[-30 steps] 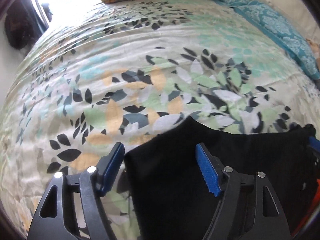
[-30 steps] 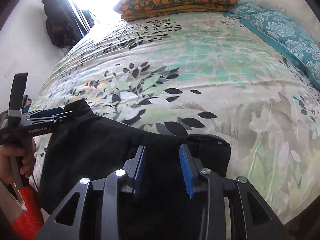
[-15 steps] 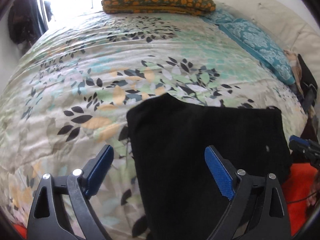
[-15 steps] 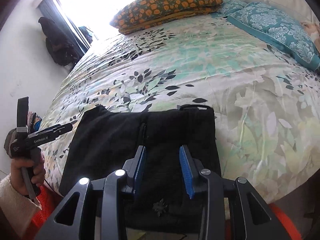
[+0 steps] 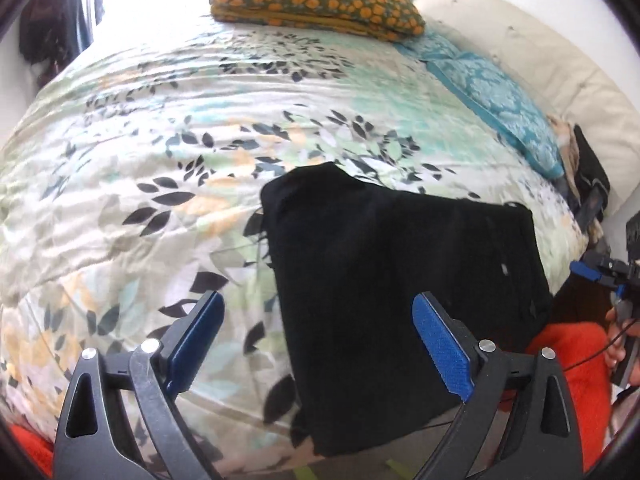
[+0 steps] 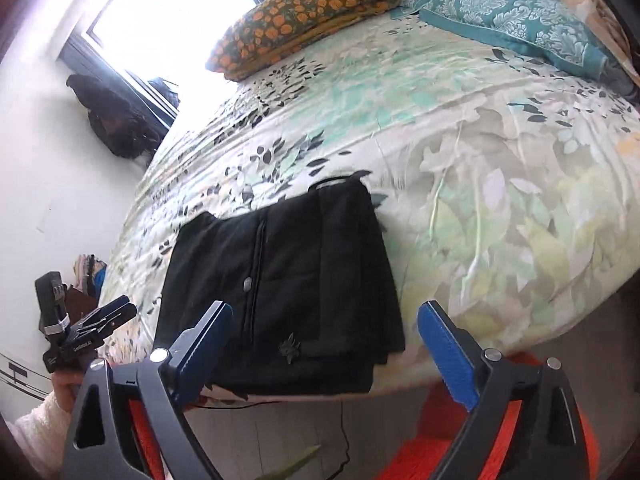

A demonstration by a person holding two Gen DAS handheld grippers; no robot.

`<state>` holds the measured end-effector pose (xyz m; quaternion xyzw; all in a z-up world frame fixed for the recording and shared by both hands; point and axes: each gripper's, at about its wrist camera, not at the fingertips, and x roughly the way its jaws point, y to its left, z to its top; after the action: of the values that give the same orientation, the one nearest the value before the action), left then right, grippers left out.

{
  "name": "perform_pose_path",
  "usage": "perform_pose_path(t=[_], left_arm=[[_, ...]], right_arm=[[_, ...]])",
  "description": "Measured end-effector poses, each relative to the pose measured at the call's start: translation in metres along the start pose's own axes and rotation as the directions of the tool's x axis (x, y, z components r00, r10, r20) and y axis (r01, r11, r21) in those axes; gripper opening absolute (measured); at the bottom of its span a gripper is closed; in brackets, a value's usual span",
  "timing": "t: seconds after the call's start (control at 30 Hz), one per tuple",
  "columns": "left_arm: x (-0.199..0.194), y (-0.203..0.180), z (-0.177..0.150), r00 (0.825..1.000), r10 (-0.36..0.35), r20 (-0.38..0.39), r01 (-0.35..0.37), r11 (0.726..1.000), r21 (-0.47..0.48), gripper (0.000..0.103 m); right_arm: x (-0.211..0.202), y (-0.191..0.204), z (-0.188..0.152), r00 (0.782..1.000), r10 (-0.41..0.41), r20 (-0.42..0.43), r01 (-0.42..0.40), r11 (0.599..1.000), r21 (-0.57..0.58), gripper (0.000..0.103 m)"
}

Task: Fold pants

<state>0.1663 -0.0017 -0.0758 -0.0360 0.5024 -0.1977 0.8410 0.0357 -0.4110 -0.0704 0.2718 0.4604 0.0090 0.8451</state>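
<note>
While the black pants (image 5: pixel 400 280) lie folded into a flat rectangle at the near edge of the bed (image 5: pixel 160 160), both grippers sit clear of them. Left gripper (image 5: pixel 316 344): jaws wide, nothing between the pads; cloth visible below and beyond. Right gripper (image 6: pixel 324 344): jaws have just been opening, now wide, empty, above the pants' near edge. Pants overhang the mattress edge slightly. Leaf-print bedspread under them. Orange-patterned pillow (image 6: pixel 308 12) at far end, teal pillow (image 6: pixel 516 20) beside it. Red-orange fabric (image 6: pixel 520 420) below bed edge. Person's hand (image 6: pixel 66 384) with white sleeve grips the left tool handle in the right view.
</note>
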Motion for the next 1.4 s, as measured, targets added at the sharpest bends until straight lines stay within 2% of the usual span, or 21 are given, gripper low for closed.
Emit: perform_pose_path(t=[0.1,0.17,0.27,0.33,0.4,0.47,0.5,0.53,0.57,0.6,0.63,0.67,0.73,0.8,0.9,1.1,1.17,1.23,1.33,1.4], left_arm=[[0.033,0.028,0.008,0.989,-0.095,-0.115,0.084,0.992,-0.096,0.096],[0.052,0.033,0.005,0.981,-0.111,-0.157,0.095,0.99,-0.106,0.096],[0.074,0.03,-0.004,0.976,-0.097,-0.198,0.078,0.992,-0.1,0.096],[0.082,0.026,-0.009,0.976,-0.092,-0.199,0.073,0.992,-0.102,0.099],[0.086,0.019,-0.008,0.978,-0.088,-0.19,0.074,0.994,-0.084,0.1],[0.088,0.01,-0.007,0.972,-0.117,-0.205,0.106,0.993,-0.059,0.099],[0.088,0.005,-0.007,0.966,-0.14,-0.216,0.133,0.99,-0.046,0.091],[0.086,0.0,-0.008,0.961,-0.166,-0.222,0.163,0.986,-0.03,0.056],[0.082,-0.003,-0.007,0.964,-0.148,-0.22,0.149,0.989,-0.015,0.032],[0.076,-0.004,-0.007,0.967,-0.141,-0.211,0.142,0.99,-0.012,0.022],[0.068,-0.004,-0.006,0.969,-0.15,-0.198,0.149,0.989,-0.02,0.017],[0.059,-0.004,-0.005,0.972,-0.152,-0.177,0.15,0.988,-0.026,0.016],[0.039,-0.005,-0.004,0.977,-0.164,-0.136,0.161,0.986,-0.031,0.012],[0.018,-0.005,-0.003,0.977,-0.184,-0.108,0.18,0.983,-0.046,0.011],[-0.014,-0.001,0.0,0.978,-0.196,-0.069,0.191,0.979,-0.068,0.009],[-0.07,0.048,0.01,0.987,-0.156,0.038,0.16,0.978,-0.132,0.009],[-0.076,0.072,0.012,0.992,-0.118,0.054,0.126,0.979,-0.16,0.01],[-0.07,0.096,0.011,0.994,-0.1,0.05,0.109,0.973,-0.204,0.01],[-0.036,0.124,0.001,1.0,-0.015,-0.006,0.013,0.976,-0.219,0.014],[-0.011,0.139,-0.01,0.991,0.115,-0.069,-0.127,0.967,-0.221,0.03]], right_arm=[[0.03,-0.029,0.028,0.983,0.144,-0.111,-0.136,0.988,0.075,0.093],[0.056,-0.034,0.037,0.972,0.155,-0.174,-0.146,0.987,0.067,0.094],[0.093,-0.041,0.038,0.954,0.129,-0.269,-0.121,0.991,0.049,0.093],[0.109,-0.045,0.035,0.94,0.152,-0.305,-0.135,0.988,0.076,0.094],[0.12,-0.041,0.033,0.915,0.211,-0.343,-0.191,0.977,0.09,0.095],[0.129,-0.031,0.028,0.874,0.274,-0.402,-0.261,0.961,0.087,0.085],[0.13,-0.025,0.026,0.878,0.238,-0.416,-0.239,0.97,0.05,0.082],[0.131,-0.022,0.024,0.88,0.215,-0.424,-0.223,0.974,0.03,0.072],[0.13,-0.021,0.024,0.88,0.221,-0.421,-0.227,0.973,0.035,0.06],[0.126,-0.021,0.024,0.884,0.23,-0.407,-0.234,0.971,0.041,0.054],[0.121,-0.022,0.025,0.891,0.237,-0.386,-0.24,0.97,0.043,0.045],[0.114,-0.019,0.025,0.899,0.245,-0.364,-0.247,0.968,0.041,0.038],[0.099,-0.012,0.025,0.91,0.258,-0.326,-0.262,0.965,0.033,0.034],[0.085,0.002,0.023,0.918,0.264,-0.297,-0.272,0.962,0.017,0.032],[0.069,0.03,0.021,0.916,0.295,-0.272,-0.308,0.951,-0.005,0.03],[0.055,0.099,0.033,0.892,0.383,-0.241,-0.406,0.913,-0.052,0.03],[0.065,0.117,0.039,0.872,0.426,-0.241,-0.445,0.895,-0.03,0.03],[0.086,0.133,0.042,0.863,0.437,-0.253,-0.456,0.89,-0.017,0.03],[0.127,0.143,0.031,0.863,0.411,-0.294,-0.427,0.904,0.01,0.03],[0.164,0.141,0.018,0.875,0.357,-0.326,-0.367,0.93,0.032,0.033]])
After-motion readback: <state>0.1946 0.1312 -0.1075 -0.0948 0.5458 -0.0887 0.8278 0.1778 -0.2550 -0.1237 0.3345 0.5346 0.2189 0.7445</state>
